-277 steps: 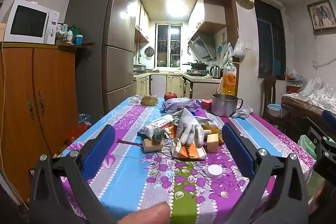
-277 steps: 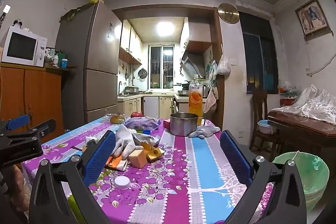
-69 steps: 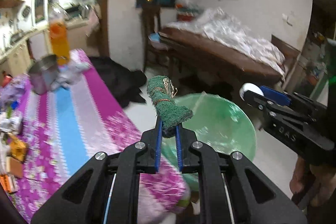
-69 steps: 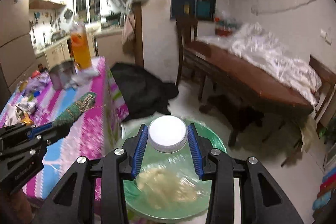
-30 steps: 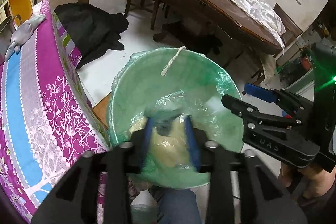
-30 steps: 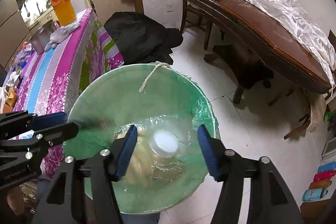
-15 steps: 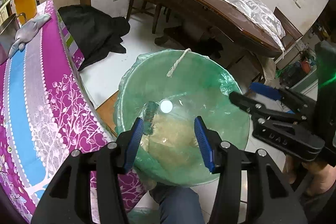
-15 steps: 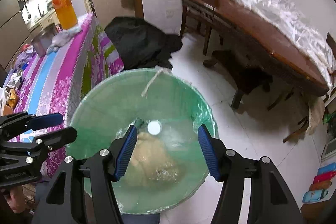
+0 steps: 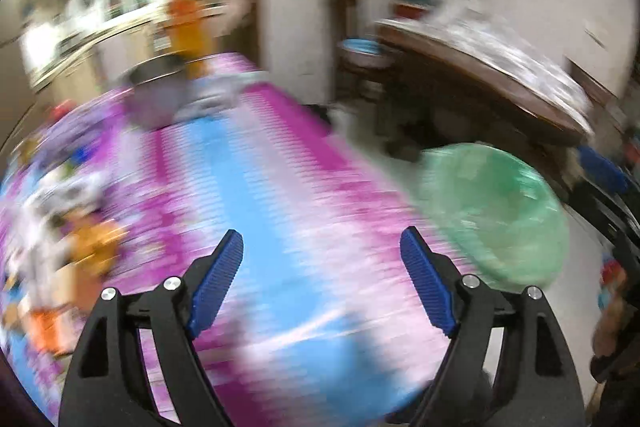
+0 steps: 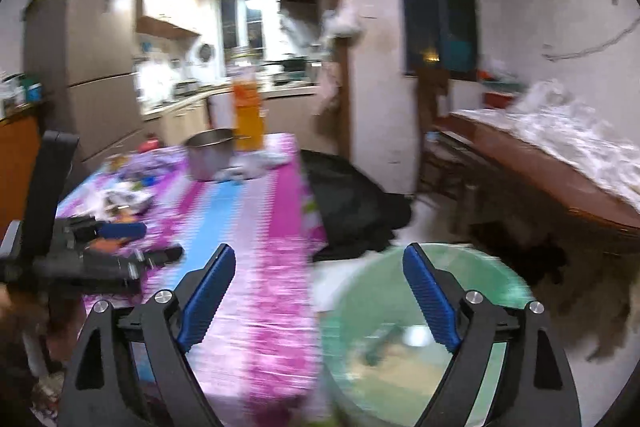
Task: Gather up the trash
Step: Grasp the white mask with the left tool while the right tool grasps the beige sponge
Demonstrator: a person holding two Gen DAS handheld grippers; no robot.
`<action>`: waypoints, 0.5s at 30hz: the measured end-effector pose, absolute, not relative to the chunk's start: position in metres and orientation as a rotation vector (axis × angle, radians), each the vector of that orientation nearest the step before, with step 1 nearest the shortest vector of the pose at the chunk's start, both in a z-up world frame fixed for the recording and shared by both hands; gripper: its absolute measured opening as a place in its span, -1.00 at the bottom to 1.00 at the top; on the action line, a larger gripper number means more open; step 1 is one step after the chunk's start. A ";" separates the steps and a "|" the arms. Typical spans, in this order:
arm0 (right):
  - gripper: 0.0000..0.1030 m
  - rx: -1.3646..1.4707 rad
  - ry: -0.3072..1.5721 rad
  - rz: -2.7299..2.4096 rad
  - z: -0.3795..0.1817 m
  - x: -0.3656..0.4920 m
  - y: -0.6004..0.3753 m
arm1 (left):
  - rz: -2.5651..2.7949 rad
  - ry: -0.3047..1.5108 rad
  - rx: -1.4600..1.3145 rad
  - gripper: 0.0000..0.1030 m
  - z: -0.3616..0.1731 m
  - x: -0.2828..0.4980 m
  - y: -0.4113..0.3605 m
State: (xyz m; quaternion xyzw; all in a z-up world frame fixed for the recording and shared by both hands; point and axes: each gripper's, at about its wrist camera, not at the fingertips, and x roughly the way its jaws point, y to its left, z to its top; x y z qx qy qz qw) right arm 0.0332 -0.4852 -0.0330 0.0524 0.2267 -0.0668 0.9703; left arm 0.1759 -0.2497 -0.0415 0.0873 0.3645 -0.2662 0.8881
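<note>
**Both grippers empty above the bench, bin beside it**

The bench [image 10: 256, 227] wears a cloth striped in purple, blue and white, badly smeared by motion blur in the left wrist view. At its far end stand a metal pot [image 10: 210, 153] and a tall bottle of orange drink [image 10: 248, 111], with a pale rag [image 10: 256, 163] lying just beside the pot. A heap of mixed clutter [image 9: 60, 219], too blurred to sort, sits along the bench's left side. Behind is a kitchen with a lit window, and a tall fridge [image 10: 96, 67] stands to the left. To the right a dark wooden table [image 10: 540, 163] carries crumpled clear plastic, and a dark cloth lies on the floor between it and the bench.

The trash bin [image 10: 492, 279], lined with a green bag, stands on the floor just beside the bench's near right corner; pale rubbish shows inside it, indistinct.

The left gripper [image 9: 322, 259] hangs over the bench, jaws spread wide with nothing between them. The right gripper [image 10: 320, 267] is likewise wide apart and empty, straddling the bench edge and the bin's rim
</note>
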 end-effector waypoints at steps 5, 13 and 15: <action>0.67 0.076 0.510 0.035 -0.046 0.073 -0.412 | -0.192 0.735 0.012 0.50 -0.032 0.205 -0.077; 0.67 0.024 0.578 0.216 -0.063 0.128 -0.320 | 0.352 0.767 -0.171 0.50 -0.053 0.231 0.140; 0.67 -0.003 0.601 0.270 -0.069 0.143 -0.298 | 0.363 0.816 -0.174 0.50 -0.066 0.247 0.152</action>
